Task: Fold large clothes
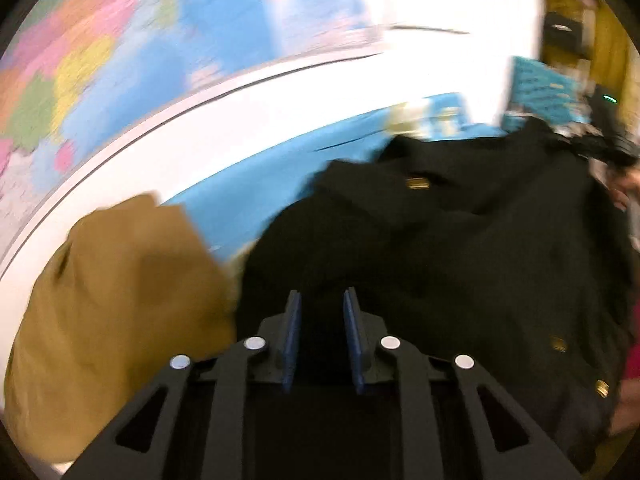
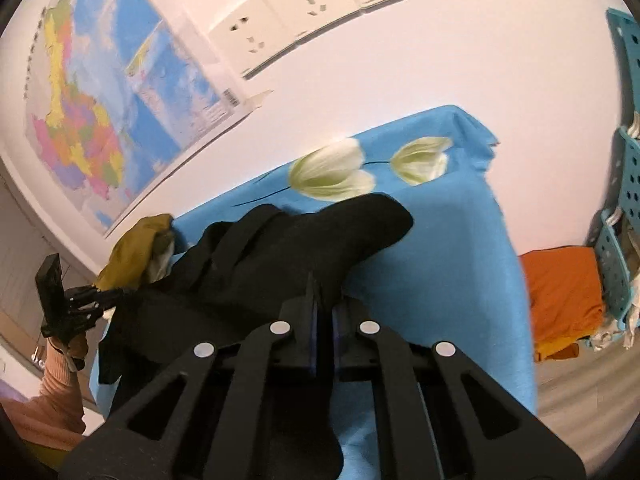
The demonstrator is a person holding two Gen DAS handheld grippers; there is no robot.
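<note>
A large black garment with gold buttons (image 1: 460,248) lies crumpled on a blue flowered cloth (image 2: 440,260). My left gripper (image 1: 322,300) has its jaws a little apart with black fabric between them; the blurred view does not show whether they clamp it. My right gripper (image 2: 325,284) is shut on a fold of the black garment (image 2: 304,252), whose sleeve stretches away over the cloth. In the right wrist view the left gripper (image 2: 86,298) is at the garment's far left edge. The right gripper shows at the far right of the left wrist view (image 1: 608,140).
A tan garment (image 1: 116,312) lies bunched left of the black one, also in the right wrist view (image 2: 132,252). A colourful map (image 2: 100,120) and wall sockets (image 2: 296,12) are on the white wall. An orange cloth (image 2: 560,300) and blue perforated baskets (image 2: 628,200) are at right.
</note>
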